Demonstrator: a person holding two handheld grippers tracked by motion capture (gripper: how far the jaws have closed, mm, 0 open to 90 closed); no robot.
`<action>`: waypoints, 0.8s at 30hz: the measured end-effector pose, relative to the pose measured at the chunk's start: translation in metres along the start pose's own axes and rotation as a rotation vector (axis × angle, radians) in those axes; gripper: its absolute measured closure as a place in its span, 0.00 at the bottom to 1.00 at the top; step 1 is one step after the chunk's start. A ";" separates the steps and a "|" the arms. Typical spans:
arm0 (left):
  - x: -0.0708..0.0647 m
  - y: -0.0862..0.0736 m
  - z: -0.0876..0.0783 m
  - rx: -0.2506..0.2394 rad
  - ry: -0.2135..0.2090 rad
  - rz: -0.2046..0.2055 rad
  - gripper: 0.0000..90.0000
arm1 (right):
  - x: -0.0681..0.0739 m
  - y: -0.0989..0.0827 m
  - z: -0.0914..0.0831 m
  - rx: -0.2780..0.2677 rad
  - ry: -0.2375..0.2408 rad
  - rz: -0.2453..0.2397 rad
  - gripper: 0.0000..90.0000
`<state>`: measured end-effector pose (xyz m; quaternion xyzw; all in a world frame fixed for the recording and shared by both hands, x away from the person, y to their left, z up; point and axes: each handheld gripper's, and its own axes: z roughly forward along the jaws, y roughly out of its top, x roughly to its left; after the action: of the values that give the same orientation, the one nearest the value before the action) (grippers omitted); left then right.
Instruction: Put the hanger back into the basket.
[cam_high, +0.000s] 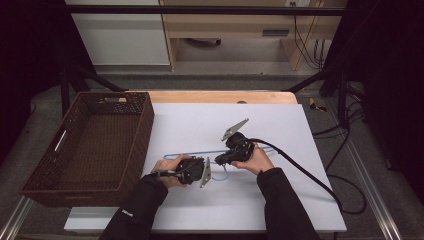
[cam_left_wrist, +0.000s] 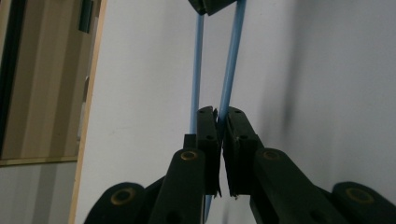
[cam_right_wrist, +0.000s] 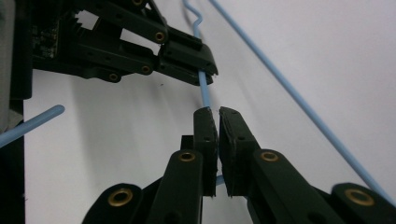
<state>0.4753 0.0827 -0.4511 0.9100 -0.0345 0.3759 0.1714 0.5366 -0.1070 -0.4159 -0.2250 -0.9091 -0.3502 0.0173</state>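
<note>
A light-blue wire clothes hanger (cam_high: 220, 152) lay flat on the white sheet (cam_high: 280, 190) covering the desk, right in the middle, thin and pale, its long bar running left to right and its hook curling toward the person's side between the two hands. The left tongs (cam_high: 209, 170) were clamped on the wire near the hook; up close in the left gripper view, the jaws stood nearly together with one blue strand of the hanger (cam_left_wrist: 232, 56) pinched between them and a second strand running just beside. The right tongs (cam_high: 218, 160) gripped the same hanger too: in the right gripper view, the wire (cam_right_wrist: 204, 91) ran straight down into the closed jaws, while the left tongs (cam_right_wrist: 210, 73) sat just beyond, biting the same strand. That view also caught the kinked neck of the hook and a long straight bar crossing to the lower right. From above, a dark woven basket (cam_high: 131, 150) sat at the desk's left edge, well apart from the hanger. Black sleeves (cam_high: 282, 200) came in from below.
</note>
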 end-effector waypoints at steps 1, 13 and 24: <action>0.000 0.000 -0.001 0.002 0.003 0.005 0.96 | 0.000 0.000 -0.001 -0.005 -0.001 0.000 0.93; 0.006 0.004 -0.005 0.009 0.019 -0.039 0.97 | -0.007 -0.013 -0.044 -0.257 -0.196 0.038 0.67; 0.021 0.014 -0.012 0.048 0.007 -0.138 0.97 | -0.006 -0.066 -0.100 -0.460 -0.410 0.150 0.43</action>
<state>0.4798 0.0746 -0.4241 0.9127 0.0381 0.3671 0.1751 0.5011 -0.2169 -0.3831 -0.3551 -0.7715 -0.4918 -0.1917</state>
